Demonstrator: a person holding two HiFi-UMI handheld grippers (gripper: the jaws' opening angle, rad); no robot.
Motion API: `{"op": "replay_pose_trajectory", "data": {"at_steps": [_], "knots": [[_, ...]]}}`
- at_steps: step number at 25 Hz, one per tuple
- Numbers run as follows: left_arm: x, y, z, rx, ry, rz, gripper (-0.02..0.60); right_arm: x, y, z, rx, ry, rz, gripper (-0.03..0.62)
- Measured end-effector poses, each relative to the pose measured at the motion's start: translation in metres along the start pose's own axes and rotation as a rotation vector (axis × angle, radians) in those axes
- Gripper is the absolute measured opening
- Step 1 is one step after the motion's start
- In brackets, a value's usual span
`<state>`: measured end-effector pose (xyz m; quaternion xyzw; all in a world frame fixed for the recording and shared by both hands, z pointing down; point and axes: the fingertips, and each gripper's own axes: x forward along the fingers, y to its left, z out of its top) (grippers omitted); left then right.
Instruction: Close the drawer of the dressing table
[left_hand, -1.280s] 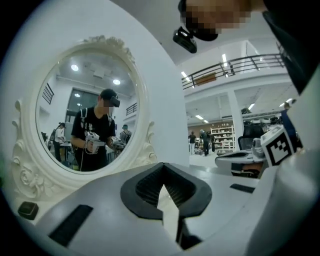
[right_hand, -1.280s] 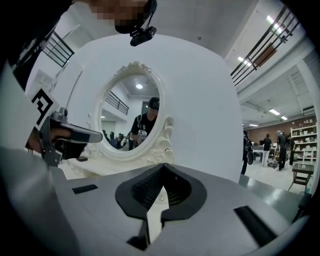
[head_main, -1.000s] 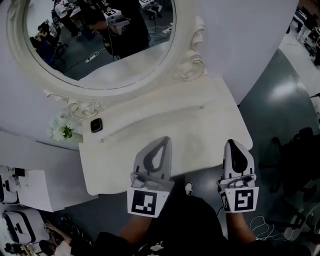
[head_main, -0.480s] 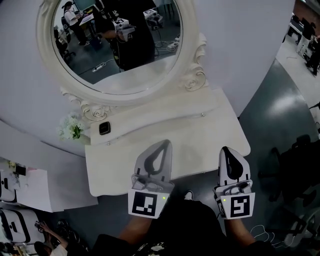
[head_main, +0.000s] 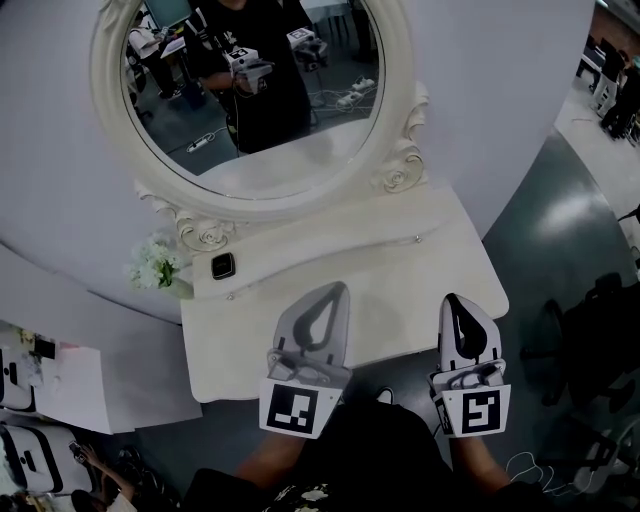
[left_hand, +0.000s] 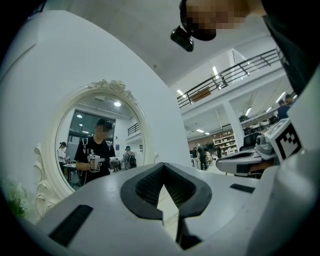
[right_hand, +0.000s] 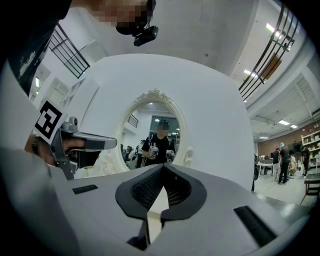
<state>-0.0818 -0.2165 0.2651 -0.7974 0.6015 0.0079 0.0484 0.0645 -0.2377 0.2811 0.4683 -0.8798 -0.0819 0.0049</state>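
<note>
The white dressing table (head_main: 400, 262) stands against the wall under its oval mirror (head_main: 260, 110). Its drawer front is hidden below the tabletop's near edge, so I cannot tell how the drawer stands. My left gripper (head_main: 337, 289) hovers over the front middle of the tabletop, shut and holding nothing. The right gripper (head_main: 452, 299) hangs near the table's front right corner, also shut and empty. In the left gripper view the left gripper (left_hand: 163, 167) points level at the mirror (left_hand: 100, 145). In the right gripper view the right gripper (right_hand: 162, 168) does the same.
A small black square object (head_main: 223, 266) and a white flower bunch (head_main: 155, 268) sit at the back left of the tabletop. A white surface with papers (head_main: 70, 385) lies to the left. Grey floor (head_main: 560, 220) and dark chairs (head_main: 600, 330) are on the right.
Both grippers have risen a little above the tabletop, still shut. The head view has tilted up, so more of the mirror and my reflection shows.
</note>
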Motion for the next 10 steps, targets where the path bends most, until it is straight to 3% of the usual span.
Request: {"op": "replay_pose_trajectory", "data": {"at_steps": [10], "knots": [[-0.015,0.033,-0.006,-0.012,0.009,0.005,0.002,0.019,0.034,-0.001,-0.012,0.022,0.019,-0.002]]}}
